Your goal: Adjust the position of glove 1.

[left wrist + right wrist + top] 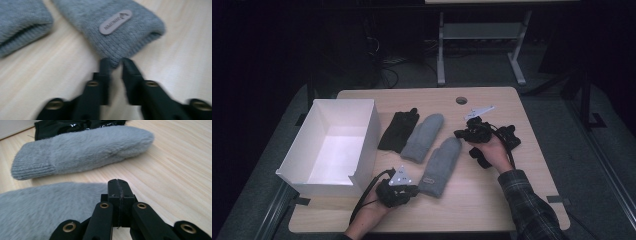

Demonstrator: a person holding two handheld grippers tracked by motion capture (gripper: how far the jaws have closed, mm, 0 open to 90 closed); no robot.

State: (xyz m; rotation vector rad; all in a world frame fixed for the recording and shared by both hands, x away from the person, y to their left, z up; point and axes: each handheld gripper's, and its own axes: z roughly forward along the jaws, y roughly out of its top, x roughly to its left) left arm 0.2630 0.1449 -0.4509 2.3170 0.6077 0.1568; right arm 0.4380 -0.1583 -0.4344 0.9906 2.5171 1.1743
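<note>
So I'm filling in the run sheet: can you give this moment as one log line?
left gripper: shut on cuff of near grey mitten | right gripper: shut, empty, by its tip | white box: empty

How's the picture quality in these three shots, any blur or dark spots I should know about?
High view: the room behind is very dark and dim, though the white box is brightly lit. Left gripper view: smeared by motion, the jaws soft-edged, yet the label on the nearer grey mitten is still visible. Right gripper view: evenly lit and the sharpest, with the farther grey mitten fuzzy-textured but clear.
</note>
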